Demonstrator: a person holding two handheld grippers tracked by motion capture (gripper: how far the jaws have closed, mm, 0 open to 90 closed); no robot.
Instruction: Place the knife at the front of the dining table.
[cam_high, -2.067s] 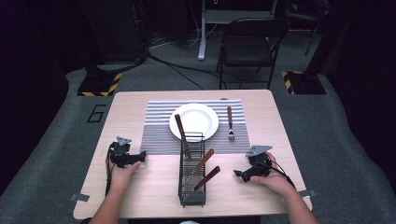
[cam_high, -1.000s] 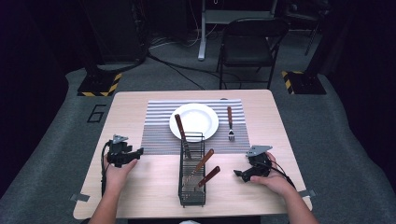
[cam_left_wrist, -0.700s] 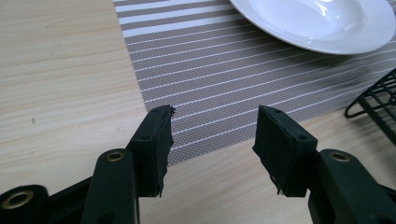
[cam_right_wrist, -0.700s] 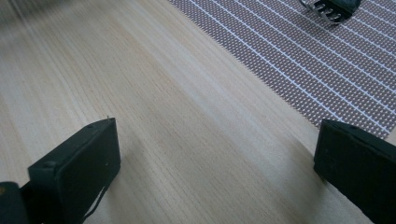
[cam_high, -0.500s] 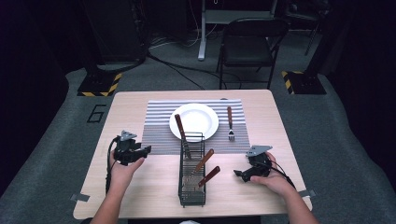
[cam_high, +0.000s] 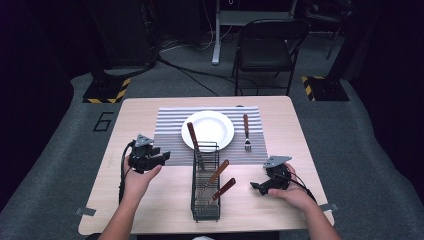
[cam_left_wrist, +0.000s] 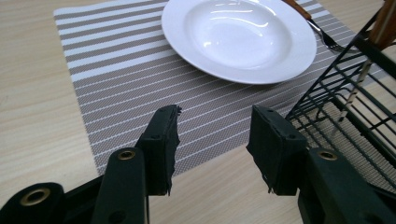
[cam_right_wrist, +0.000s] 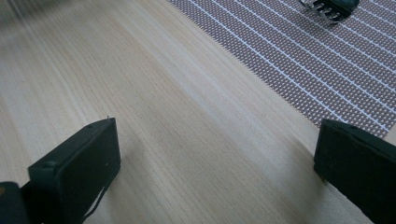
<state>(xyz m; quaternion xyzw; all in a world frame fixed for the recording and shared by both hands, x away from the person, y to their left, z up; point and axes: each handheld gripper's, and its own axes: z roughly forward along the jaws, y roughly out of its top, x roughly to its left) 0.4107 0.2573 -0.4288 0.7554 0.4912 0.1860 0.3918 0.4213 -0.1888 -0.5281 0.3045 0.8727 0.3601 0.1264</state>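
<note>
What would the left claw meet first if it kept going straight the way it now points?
Probably the striped placemat, then the white plate. The left claw is open and angled down at the mat's near edge; depth is uncertain.

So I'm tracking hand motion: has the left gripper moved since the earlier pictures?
Yes. The left gripper has moved forward and right, from the bare table to the placemat corner. Its jaws are open.

Both forearms enter from bottom edge in high view. Left hand (cam_high: 137, 177) grips left gripper (cam_high: 161, 157), raised, jaws parted and aimed toward table's centre, cable looping beside wrist. Right hand (cam_high: 295, 192) rests low, holding right gripper (cam_high: 254, 185), jaws spread wide, pointing leftward. Grey three-cornered plate tops each gripper.
</note>
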